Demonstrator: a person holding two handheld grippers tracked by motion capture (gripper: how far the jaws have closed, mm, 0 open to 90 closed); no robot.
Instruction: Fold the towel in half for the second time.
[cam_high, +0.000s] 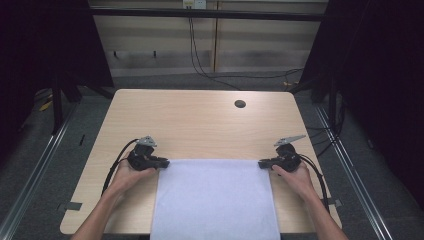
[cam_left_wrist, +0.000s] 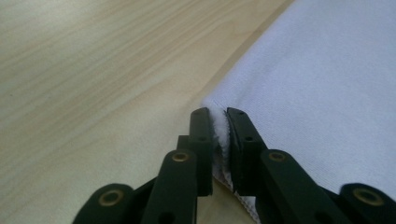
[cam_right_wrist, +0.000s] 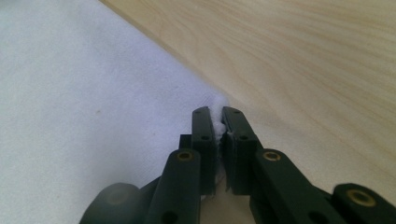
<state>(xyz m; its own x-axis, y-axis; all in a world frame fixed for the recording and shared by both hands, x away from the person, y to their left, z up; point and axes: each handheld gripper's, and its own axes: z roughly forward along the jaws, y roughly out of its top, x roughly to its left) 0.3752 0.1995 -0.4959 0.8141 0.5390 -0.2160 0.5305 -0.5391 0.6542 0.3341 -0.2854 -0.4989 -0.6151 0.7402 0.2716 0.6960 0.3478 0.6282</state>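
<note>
Pinching far corners of white cloth (cam_high: 215, 200) with my left claw (cam_high: 164, 162) and right claw (cam_high: 262, 163). Cloth flat on counter (cam_high: 200, 125). Folding not begun.

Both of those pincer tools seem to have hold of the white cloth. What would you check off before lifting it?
1. Left gripper pinches the near-left far corner of the white cloth: ok, fabric is squeezed between the jaws.
2. Right gripper pinches the other far corner: ok.
3. Cloth lies flat, without wrinkles: ok.
4. Nothing rests on the cloth: ok.
5. Bare table lies beyond the cloth for a fold or pull: ok.
6. Near edge hanging freely over the table's front: cannot tell.
</note>
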